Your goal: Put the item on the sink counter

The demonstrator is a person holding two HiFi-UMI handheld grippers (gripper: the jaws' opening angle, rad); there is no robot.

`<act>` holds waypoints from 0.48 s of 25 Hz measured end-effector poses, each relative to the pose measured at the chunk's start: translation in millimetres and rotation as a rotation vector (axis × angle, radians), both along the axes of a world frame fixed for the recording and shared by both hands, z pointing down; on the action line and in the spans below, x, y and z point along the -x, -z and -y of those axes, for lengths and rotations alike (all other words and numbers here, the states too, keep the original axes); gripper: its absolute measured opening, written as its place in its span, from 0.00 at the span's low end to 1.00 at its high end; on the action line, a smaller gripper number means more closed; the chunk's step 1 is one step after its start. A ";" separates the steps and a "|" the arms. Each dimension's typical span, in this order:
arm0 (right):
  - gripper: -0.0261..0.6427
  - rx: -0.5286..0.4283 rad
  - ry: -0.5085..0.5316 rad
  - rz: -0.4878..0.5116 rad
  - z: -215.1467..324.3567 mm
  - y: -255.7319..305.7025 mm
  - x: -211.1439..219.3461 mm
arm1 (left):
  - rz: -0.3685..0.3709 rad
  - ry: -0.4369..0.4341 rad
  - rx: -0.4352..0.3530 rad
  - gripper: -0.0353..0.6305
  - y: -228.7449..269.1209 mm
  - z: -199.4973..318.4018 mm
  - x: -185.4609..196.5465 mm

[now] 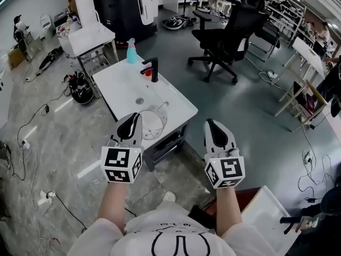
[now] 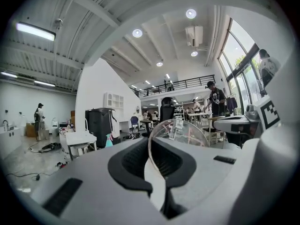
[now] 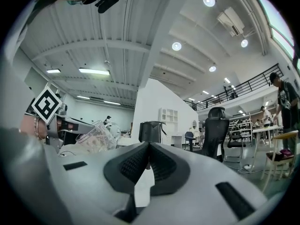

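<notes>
L gripper (image 1: pixel 134 119) is clamping the rim of the clear container (image 1: pixel 153 122), which is seemingly hanging over the near edge of the sink counter (image 1: pixel 120 84) straight ahead, while R gripper (image 1: pixel 211 123), closed & empty, is sitting alongside, off the counter's corner.

clear container (image 1: pixel 153 124), white sink counter (image 1: pixel 120 87), black faucet (image 1: pixel 153 68), teal spray bottle (image 1: pixel 131 51) — black office chair (image 1: pixel 234 25), grey floor (image 1: pixel 250 108).
</notes>
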State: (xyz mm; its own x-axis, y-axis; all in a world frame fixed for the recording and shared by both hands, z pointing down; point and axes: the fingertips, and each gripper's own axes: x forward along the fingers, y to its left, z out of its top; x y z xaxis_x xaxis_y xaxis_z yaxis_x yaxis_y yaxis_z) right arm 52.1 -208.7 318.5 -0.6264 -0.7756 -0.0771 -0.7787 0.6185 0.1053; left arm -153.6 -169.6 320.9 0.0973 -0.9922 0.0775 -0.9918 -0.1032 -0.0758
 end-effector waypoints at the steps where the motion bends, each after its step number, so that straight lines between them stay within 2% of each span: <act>1: 0.08 0.005 0.004 0.004 12.7 -1.5 -0.6 | -0.001 0.003 0.009 0.09 -2.6 12.9 -0.7; 12: 0.08 0.070 0.036 0.007 105.4 -29.6 2.9 | 0.005 0.004 0.154 0.09 -38.0 113.9 10.4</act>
